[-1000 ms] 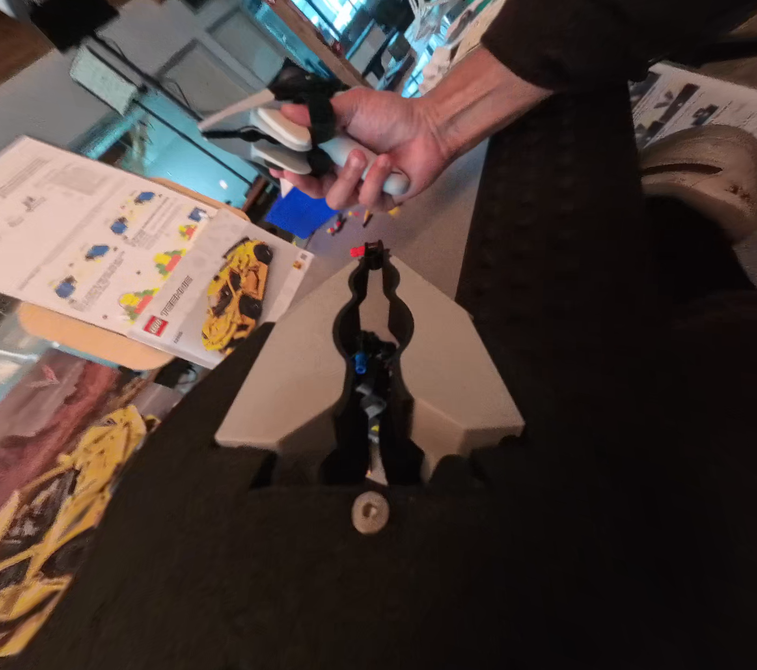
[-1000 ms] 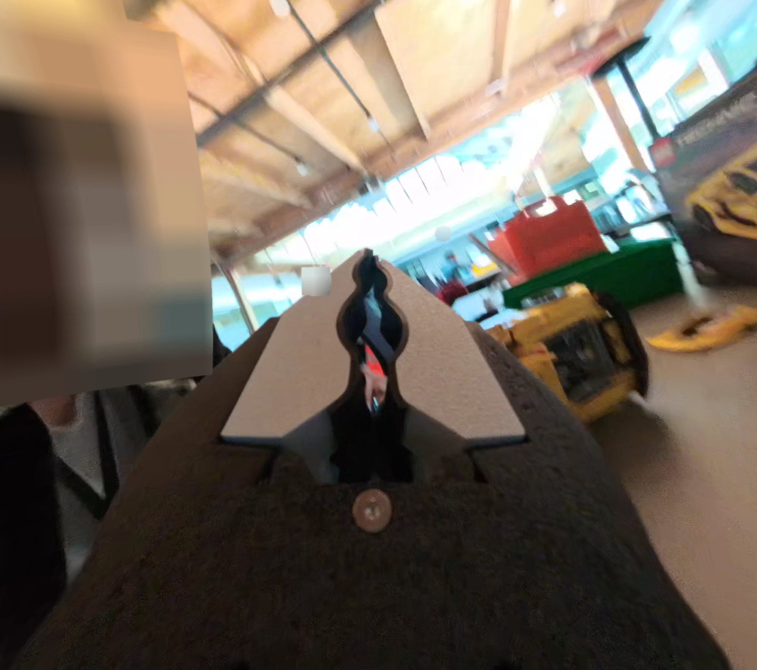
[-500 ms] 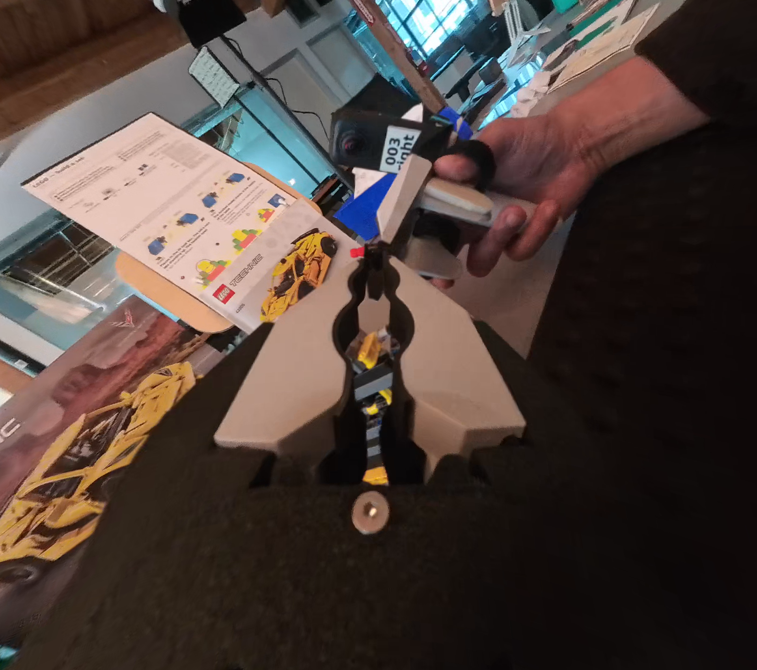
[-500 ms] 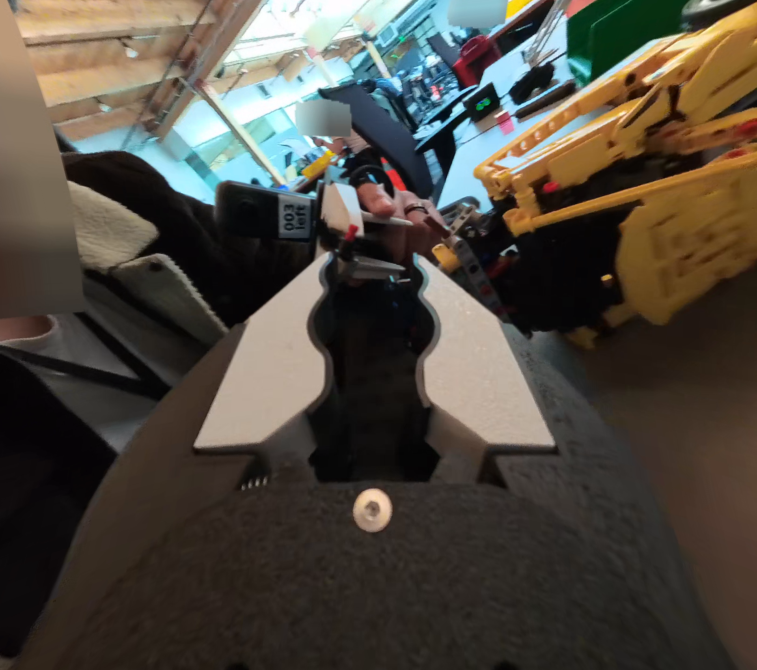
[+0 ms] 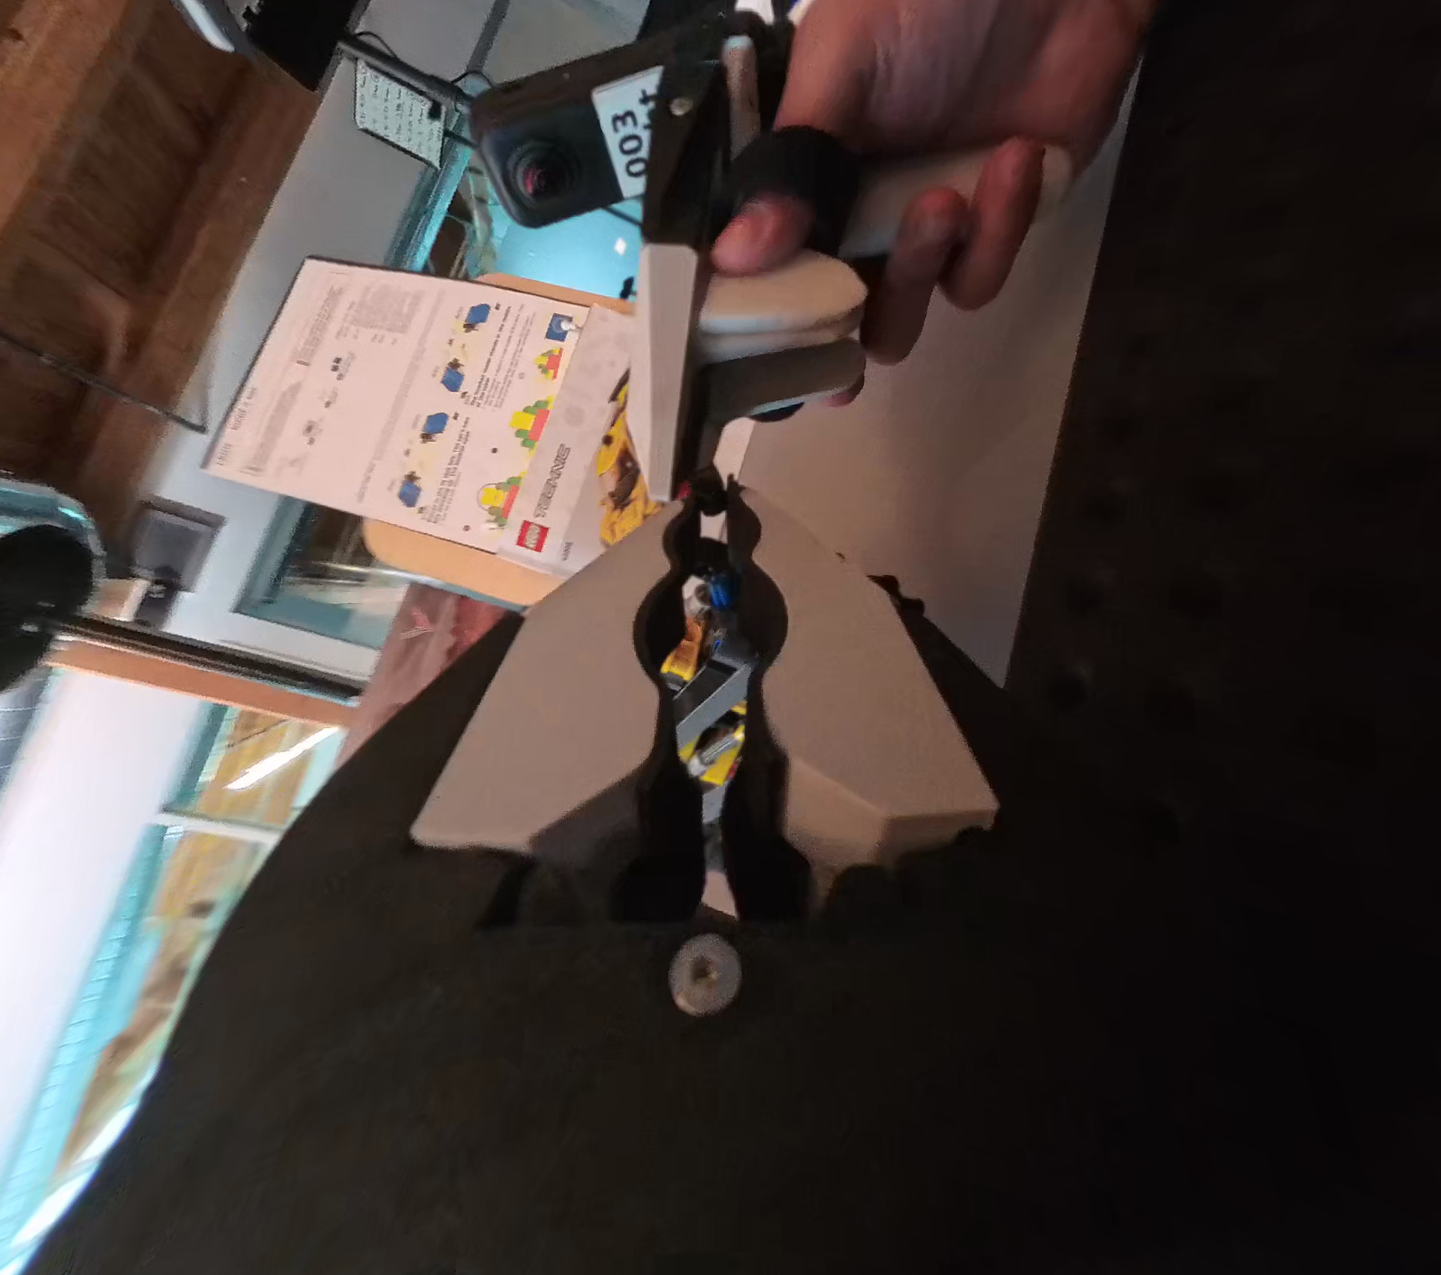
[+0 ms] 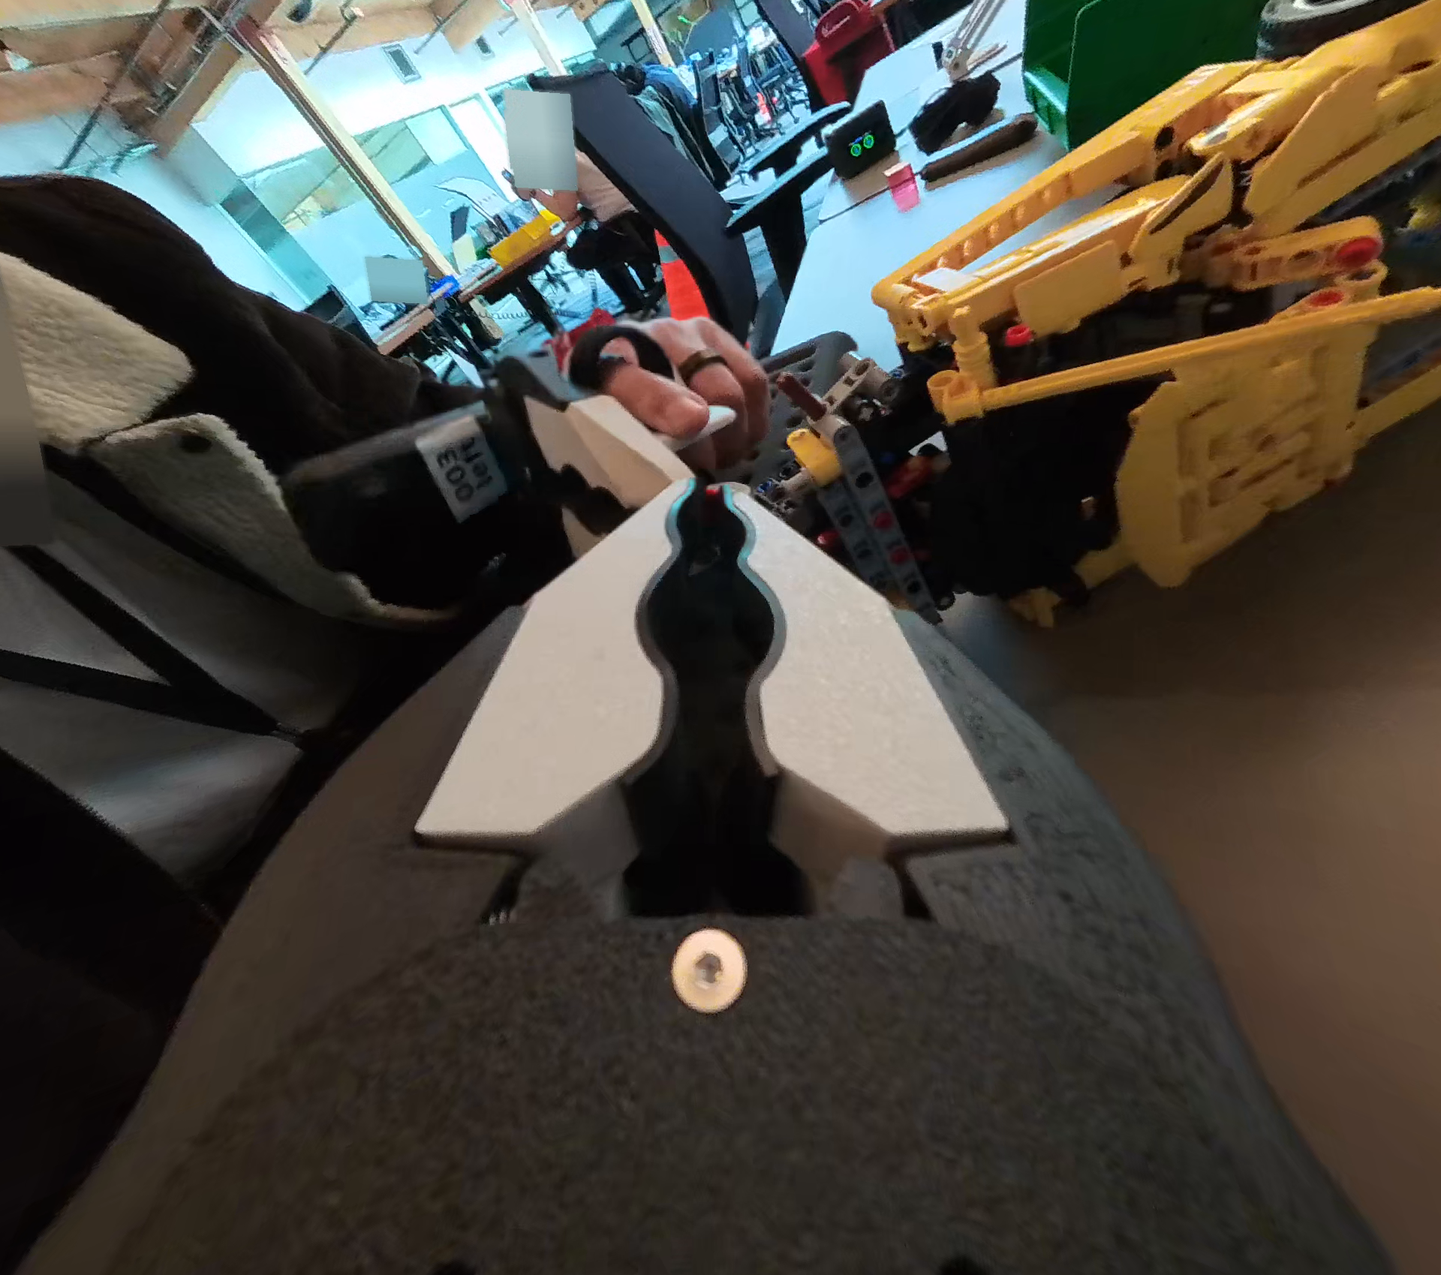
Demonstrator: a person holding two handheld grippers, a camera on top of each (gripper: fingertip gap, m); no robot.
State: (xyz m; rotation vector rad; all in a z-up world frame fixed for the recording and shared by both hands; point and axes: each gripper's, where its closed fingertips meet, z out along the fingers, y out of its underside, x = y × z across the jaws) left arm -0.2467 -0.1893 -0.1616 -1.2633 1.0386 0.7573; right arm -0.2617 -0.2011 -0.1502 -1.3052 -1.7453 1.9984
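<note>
open workshop, grey table (image 6: 1170, 809) | yellow brick car (image 6: 1170, 380) far right, tipped on its side, underside exposed | left gripper (image 5: 706, 497) and right gripper (image 6: 711, 497) tip to tip, fingers nearly pressed together on small red pin (image 6: 711, 494); which grips it unclear | instruction booklet (image 5: 405, 395) propped far left

Left gripper (image 5: 706, 497) jaws were pinched together at the tips, as were those of the right gripper (image 6: 711, 497) (tips of the two nearly touching). Right hand (image 5: 959, 91) wrapped its handle just above the left gripper; left hand (image 6: 686, 392) gripped likewise.
</note>
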